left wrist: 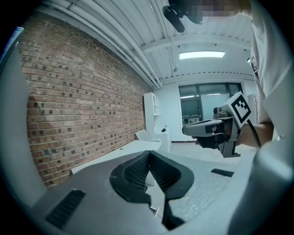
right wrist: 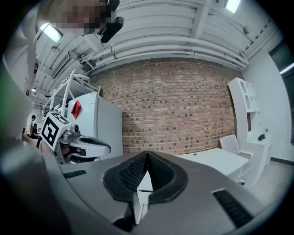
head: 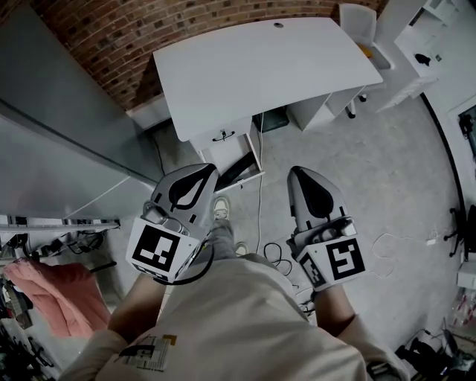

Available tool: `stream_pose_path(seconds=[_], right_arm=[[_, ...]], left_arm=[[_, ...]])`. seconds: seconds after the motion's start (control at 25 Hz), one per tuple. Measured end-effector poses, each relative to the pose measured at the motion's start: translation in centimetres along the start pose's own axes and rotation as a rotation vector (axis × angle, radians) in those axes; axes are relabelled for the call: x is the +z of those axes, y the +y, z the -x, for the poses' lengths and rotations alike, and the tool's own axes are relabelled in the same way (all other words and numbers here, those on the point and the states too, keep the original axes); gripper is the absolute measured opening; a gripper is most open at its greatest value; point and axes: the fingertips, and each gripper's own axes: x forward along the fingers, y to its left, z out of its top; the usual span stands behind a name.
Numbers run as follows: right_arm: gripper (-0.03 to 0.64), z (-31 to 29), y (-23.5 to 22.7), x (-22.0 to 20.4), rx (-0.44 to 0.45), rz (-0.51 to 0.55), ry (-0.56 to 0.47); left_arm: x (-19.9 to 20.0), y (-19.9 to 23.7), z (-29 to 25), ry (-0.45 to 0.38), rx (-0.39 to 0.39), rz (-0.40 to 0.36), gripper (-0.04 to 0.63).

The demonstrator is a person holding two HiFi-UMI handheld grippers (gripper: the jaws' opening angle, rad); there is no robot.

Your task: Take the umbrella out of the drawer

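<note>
A white desk [head: 268, 67] stands ahead of me, and under its left end is a white drawer unit [head: 222, 146] with a black handle [head: 223, 136]. A lower drawer [head: 245, 170] is pulled out and shows a dark inside; I cannot make out the umbrella. My left gripper [head: 204, 171] and right gripper [head: 297, 173] are held side by side, short of the drawers, both shut and empty. In the left gripper view the left gripper [left wrist: 149, 153] shows its pads meeting. The right gripper [right wrist: 147, 154] is the same in its own view, with the drawer unit [right wrist: 143, 186] beyond.
A brick wall [head: 126, 37] runs behind the desk. A white chair [head: 357, 22] and white shelves [head: 416, 52] are at the far right. Cables [head: 275, 257] lie on the floor by my feet. A grey partition [head: 52, 149] and a pink cloth [head: 63, 294] are on the left.
</note>
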Motion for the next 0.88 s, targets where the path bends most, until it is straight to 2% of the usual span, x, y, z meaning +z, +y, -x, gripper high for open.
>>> stream_pose_path(seconds=[0.6, 0.88], right_arm=[[0.008, -12.6, -3.0, 0.3, -0.055, 0.005, 0.077], [0.008, -18.6, -4.0, 0.6, -0.097, -0.001, 0.103]], left_arm=[[-0.6, 9.9, -7.8, 0.022, -0.091, 0.019, 0.008], [-0.5, 14.7, -10.9, 0.004, -0.151, 0.013, 0.008]])
